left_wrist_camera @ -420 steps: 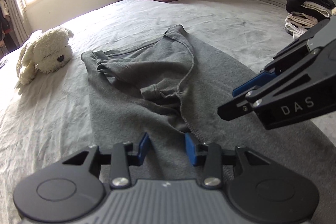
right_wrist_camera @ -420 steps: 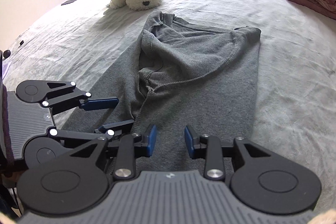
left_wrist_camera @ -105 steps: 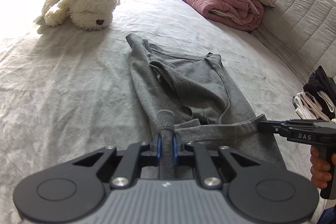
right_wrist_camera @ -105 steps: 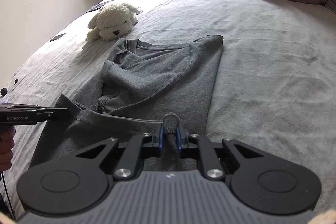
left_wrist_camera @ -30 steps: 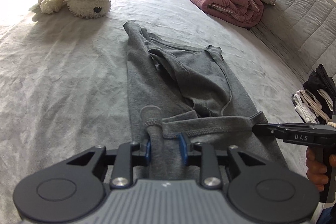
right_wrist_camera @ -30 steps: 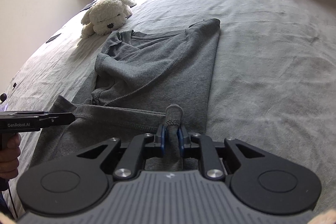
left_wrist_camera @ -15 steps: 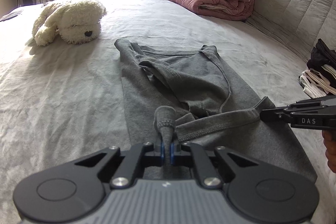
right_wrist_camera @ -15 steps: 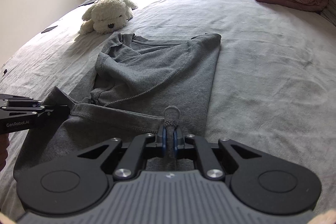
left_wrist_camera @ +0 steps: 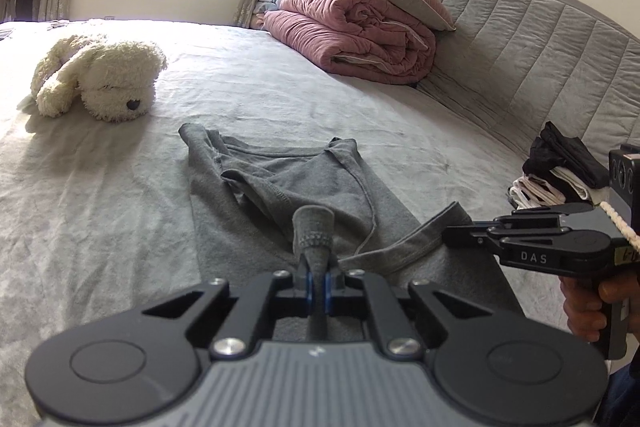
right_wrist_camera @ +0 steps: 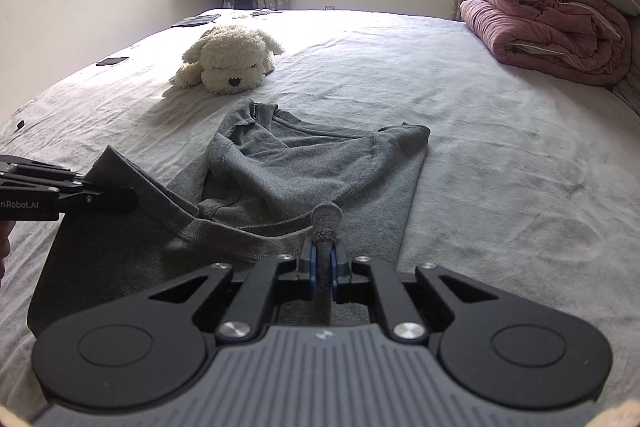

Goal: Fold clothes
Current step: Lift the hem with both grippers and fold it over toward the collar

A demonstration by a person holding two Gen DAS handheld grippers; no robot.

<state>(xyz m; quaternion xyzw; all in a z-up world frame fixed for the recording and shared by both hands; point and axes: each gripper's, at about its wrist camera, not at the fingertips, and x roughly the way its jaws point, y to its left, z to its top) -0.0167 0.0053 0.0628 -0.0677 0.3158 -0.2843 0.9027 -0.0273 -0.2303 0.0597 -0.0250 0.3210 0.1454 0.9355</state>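
Observation:
A grey sweatshirt lies lengthwise on the bed, its sleeves folded in over the body. My left gripper is shut on one corner of its near hem, and a tuft of grey cloth sticks up between the fingers. The right gripper is shut on the other hem corner. Between them the hem hangs raised off the bed in a slack band. In the left wrist view the right gripper comes in from the right. In the right wrist view the left gripper comes in from the left.
A white plush dog lies beyond the sweatshirt's far left corner. A rolled pink duvet with a pillow sits at the headboard. A stack of folded clothes rests at the right by the padded headboard. Bare grey sheet spreads right of the garment.
Both grippers have lifted the hem higher off the bed and the view has tilted up. The left gripper, open a second ago, has closed on the cloth again.

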